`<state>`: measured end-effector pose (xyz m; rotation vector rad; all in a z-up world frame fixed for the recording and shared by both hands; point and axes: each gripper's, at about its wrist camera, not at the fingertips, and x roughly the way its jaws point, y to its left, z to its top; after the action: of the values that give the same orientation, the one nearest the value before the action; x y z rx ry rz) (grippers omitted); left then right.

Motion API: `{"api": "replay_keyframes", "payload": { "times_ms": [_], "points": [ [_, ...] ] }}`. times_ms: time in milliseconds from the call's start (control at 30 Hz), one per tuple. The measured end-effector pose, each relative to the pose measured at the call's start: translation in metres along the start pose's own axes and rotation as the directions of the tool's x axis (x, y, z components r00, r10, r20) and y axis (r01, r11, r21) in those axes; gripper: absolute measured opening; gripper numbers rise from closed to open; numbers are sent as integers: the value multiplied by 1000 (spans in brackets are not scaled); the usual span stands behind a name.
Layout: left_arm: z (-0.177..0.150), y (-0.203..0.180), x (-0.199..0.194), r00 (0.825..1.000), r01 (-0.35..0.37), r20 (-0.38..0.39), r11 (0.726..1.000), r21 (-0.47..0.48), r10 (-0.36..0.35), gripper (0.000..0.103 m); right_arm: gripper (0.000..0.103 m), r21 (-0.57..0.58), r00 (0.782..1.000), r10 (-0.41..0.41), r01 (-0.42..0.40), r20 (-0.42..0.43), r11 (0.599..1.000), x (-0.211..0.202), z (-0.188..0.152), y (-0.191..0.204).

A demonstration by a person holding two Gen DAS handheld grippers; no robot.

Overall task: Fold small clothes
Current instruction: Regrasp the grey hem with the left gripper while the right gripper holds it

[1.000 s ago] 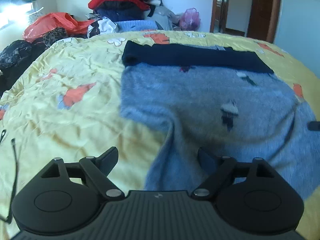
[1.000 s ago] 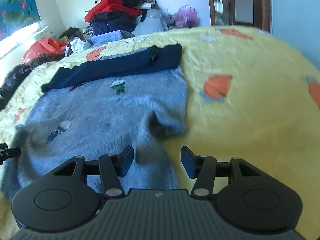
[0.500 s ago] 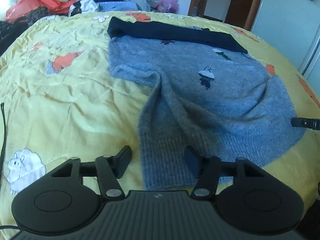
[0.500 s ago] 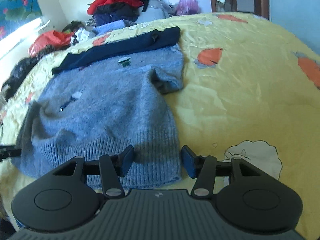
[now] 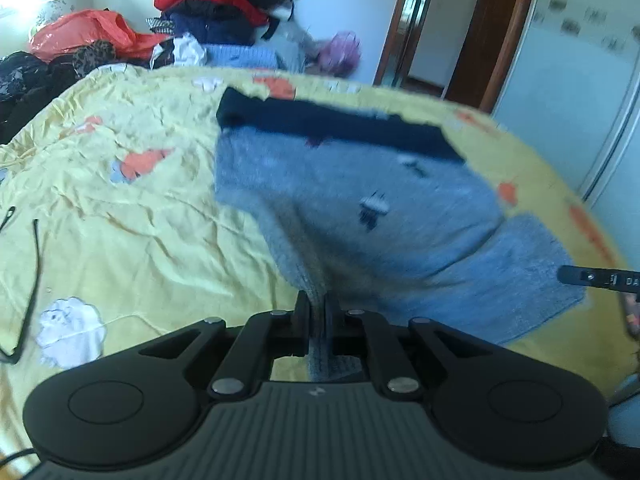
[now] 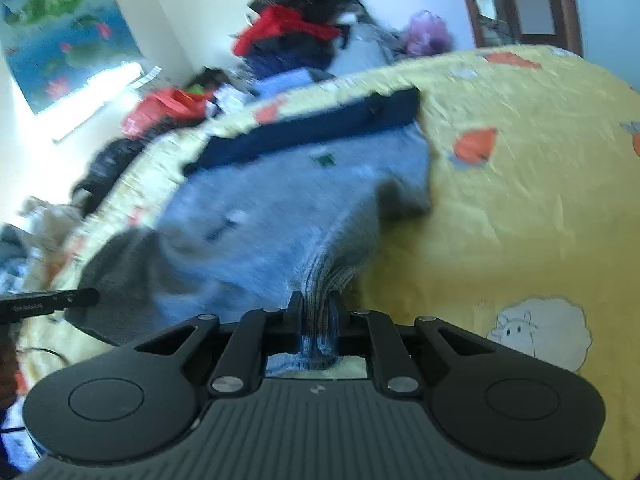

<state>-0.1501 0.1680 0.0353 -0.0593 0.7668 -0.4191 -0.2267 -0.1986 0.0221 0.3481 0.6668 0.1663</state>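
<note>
Now both hems pinched: left hand-held gripper clamps the grey sweater, right hand-held gripper closing on its ribbed hem; next, likely carry the hem ahead toward the navy collar.

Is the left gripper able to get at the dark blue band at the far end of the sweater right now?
Probably not yet. The left gripper is shut on the sweater at its near ribbed edge, and the dark blue band lies across the far end. Nothing sits between them, but it would have to let go first.

Left tool clamped shut on cloth, right tool closing on cloth
</note>
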Motion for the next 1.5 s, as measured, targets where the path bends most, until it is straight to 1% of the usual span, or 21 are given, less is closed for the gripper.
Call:
{"api": "replay_keyframes", "payload": {
  "times_ms": [133, 300, 533, 600, 700, 733, 767, 800, 867, 933, 967, 1000, 1067, 1100, 1133, 1167, 1200, 1233, 1300, 1367, 1500],
  "points": [
    [-5, 7, -23, 1000, -9, -3, 1000, -30, 9, 6, 21, -5, 999, 41, -41, -2, 999, -24, 4, 4],
    [-9, 11, -25, 1000, -12, -27, 999, -33, 11, 4, 21, 8, 998, 59, -59, -10, 998, -33, 1, 4],
    [22, 5, -15, 1000, -6, 30, 1000, 6, 6, 4, 21, 35, 996, 73, -74, 44, 997, -24, 20, 2],
    [26, 5, -10, 1000, 8, 12, 1000, 8, -8, 4, 21, 22, 997, 69, -70, 46, 997, -22, 25, 5],
    [16, 18, -3, 991, 95, -92, 994, -49, -99, 7, 21, -2, 997, 65, -65, 32, 998, -20, 22, 9],
    [9, 22, -1, 989, 83, -121, 994, -65, -91, 10, 21, 0, 998, 65, -65, 26, 998, -19, 20, 8],
    [1, 26, 2, 987, 35, -156, 997, -73, -46, 22, 21, 6, 998, 65, -65, 20, 998, -19, 18, 7],
    [-7, 30, 6, 982, -30, -189, 997, -72, 16, 45, 21, 16, 998, 64, -65, 15, 998, -18, 15, 5],
    [-23, 40, 10, 976, -101, -200, 991, -89, 82, 75, 21, 30, 998, 65, -65, 7, 997, -15, 11, 3],
    [-33, 48, 14, 979, -88, -195, 987, -135, 61, 76, 21, 43, 998, 63, -63, 1, 997, -12, 8, 0],
    [-35, 50, 20, 976, -61, -218, 984, -168, 24, 76, 21, 46, 998, 62, -62, -2, 997, -11, 8, 0],
    [-36, 50, 26, 977, -34, -215, 981, -192, -8, 87, 21, 47, 998, 61, -61, -2, 997, -11, 8, 0],
    [-36, 41, 32, 982, -19, -190, 984, -178, -16, 88, 21, 44, 998, 61, -61, 3, 997, -13, 7, 1],
    [-35, 32, 36, 982, -23, -190, 989, -147, -6, 88, 21, 42, 998, 62, -62, 6, 997, -15, 7, 2],
    [-34, 27, 39, 982, -23, -190, 992, -127, -1, 84, 21, 41, 998, 62, -62, 8, 997, -15, 8, 2],
    [-33, 18, 41, 982, -27, -190, 995, -96, 9, 53, 21, 41, 998, 61, -61, 11, 997, -16, 8, 2],
    [-31, 11, 43, 979, -36, -200, 997, -66, 23, 10, 21, 42, 998, 58, -59, 14, 997, -17, 8, 1],
    [-29, 10, 45, 976, -27, -216, 997, -77, 10, 10, 21, 41, 998, 54, -54, 17, 998, -17, 9, 1],
    [-26, 10, 42, 981, -10, -196, 995, -96, -9, 9, 21, 42, 998, 50, -51, 25, 998, -17, 10, 0],
    [-20, 6, 33, 988, -17, -154, 997, -73, 6, 9, 21, 43, 998, 47, -48, 30, 998, -17, 12, -1],
    [3, 4, 15, 998, 9, -62, 998, -68, -13, 9, 21, 40, 997, 45, -48, 63, 998, -16, 23, 0]
  ]
}}
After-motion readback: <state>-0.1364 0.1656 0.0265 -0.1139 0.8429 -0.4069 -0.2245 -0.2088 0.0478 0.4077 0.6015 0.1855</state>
